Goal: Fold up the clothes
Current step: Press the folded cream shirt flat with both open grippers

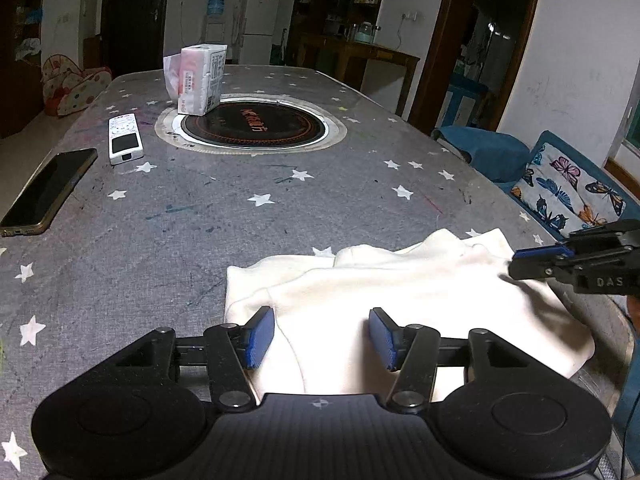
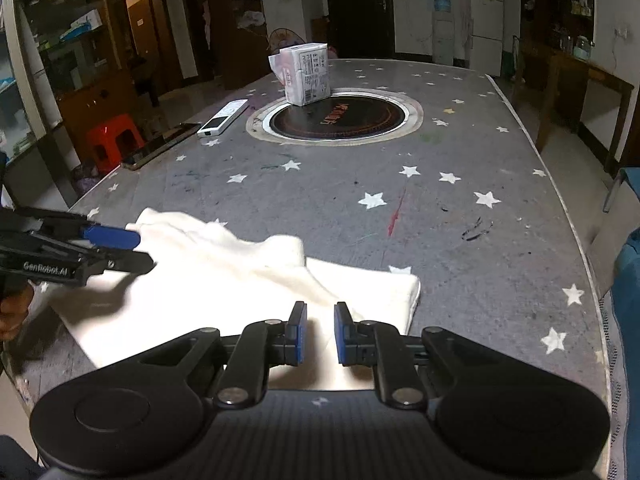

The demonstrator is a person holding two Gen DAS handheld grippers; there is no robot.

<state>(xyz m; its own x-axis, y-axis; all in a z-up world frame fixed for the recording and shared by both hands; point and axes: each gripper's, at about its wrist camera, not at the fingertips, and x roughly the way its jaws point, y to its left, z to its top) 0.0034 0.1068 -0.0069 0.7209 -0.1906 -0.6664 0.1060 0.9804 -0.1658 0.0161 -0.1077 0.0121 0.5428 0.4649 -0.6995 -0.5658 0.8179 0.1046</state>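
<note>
The left gripper (image 1: pixel 322 336) hangs low over the near edge of a cream garment (image 1: pixel 400 300), its blue pads about half apart with the cloth lying flat under the gap; neither pad presses on the fabric. The right gripper (image 2: pixel 320 330) sits over the same garment's other end, its jaws drawn close with only a narrow slot between the pads; nothing can be seen pinched in that slot, and the cloth passes beneath it.

The garment lies partly folded on the grey, star-printed surface (image 1: pixel 180 232), a doubled layer ahead of the left gripper and a rumpled ridge running toward the right gripper. In the left wrist view the right gripper's tip reaches the cloth's far right edge; in the right wrist view the left gripper's tip meets the cloth's upper left corner.

Well ahead of both grippers a round black hotplate (image 1: pixel 252 128) is set in the surface, with a wrapped tissue pack (image 1: pixel 202 78) at its far left rim. Left of that lie a white remote (image 1: pixel 125 138) and a dark phone (image 1: pixel 48 192).
</note>
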